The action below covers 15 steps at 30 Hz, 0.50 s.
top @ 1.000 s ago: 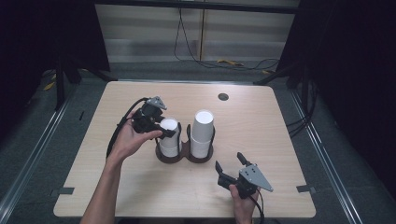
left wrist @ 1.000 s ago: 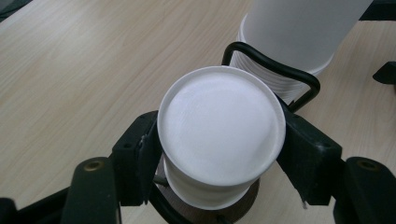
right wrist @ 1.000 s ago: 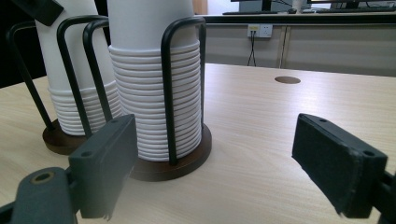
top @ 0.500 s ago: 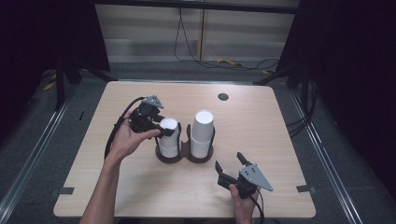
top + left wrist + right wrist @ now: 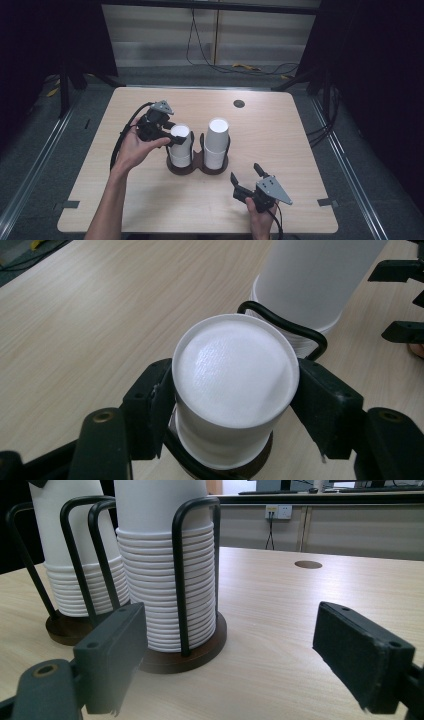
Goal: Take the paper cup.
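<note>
Now the left gripper [image 5: 235, 405] is clamped on the top paper cup [image 5: 234, 375] of the left stack; lift straight up, clear of the wire holder [image 5: 285, 327]. Right gripper [image 5: 248, 181], near right, stands apart.

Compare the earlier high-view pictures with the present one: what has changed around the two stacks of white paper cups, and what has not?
The left gripper has just been closing and now clamps the top cup of the left stack of white paper cups. The right stack, the dark wire holder and the open right gripper stayed put.
</note>
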Each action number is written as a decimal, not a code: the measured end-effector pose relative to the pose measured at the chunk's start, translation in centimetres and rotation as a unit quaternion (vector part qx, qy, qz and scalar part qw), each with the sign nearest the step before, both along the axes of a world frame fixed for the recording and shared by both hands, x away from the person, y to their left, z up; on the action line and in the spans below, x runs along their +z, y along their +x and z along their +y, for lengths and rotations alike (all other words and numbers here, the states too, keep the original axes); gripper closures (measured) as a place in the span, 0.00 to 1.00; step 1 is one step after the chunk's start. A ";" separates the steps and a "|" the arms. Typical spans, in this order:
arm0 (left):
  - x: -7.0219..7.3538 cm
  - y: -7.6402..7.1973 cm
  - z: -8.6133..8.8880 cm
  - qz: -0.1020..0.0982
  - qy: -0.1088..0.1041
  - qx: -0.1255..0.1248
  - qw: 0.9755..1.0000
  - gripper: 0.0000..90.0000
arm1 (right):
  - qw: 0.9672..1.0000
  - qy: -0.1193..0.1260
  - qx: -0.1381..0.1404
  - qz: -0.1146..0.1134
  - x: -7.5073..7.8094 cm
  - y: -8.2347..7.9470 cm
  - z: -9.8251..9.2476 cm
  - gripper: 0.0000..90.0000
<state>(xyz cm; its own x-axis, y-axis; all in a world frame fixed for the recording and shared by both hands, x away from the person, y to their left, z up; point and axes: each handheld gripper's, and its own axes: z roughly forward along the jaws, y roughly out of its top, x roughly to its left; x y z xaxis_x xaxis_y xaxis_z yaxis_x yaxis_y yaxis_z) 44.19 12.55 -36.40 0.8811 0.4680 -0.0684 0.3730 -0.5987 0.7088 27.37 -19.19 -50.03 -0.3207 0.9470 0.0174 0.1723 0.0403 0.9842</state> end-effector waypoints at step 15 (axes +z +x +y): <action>0.9 -0.3 0.3 -0.005 -0.020 -0.008 1.000 0.40 | 1.000 0.002 -0.001 0.000 0.0 0.0 0.0 0.15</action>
<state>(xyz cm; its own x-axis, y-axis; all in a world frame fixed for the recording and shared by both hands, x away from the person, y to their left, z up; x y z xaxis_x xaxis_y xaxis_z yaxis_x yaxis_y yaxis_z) 43.94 12.81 -35.50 0.8895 0.4503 -0.0773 0.3554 -0.5754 0.7366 27.33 -19.18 -50.03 -0.3195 0.9473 0.0212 0.1733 0.0364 0.9842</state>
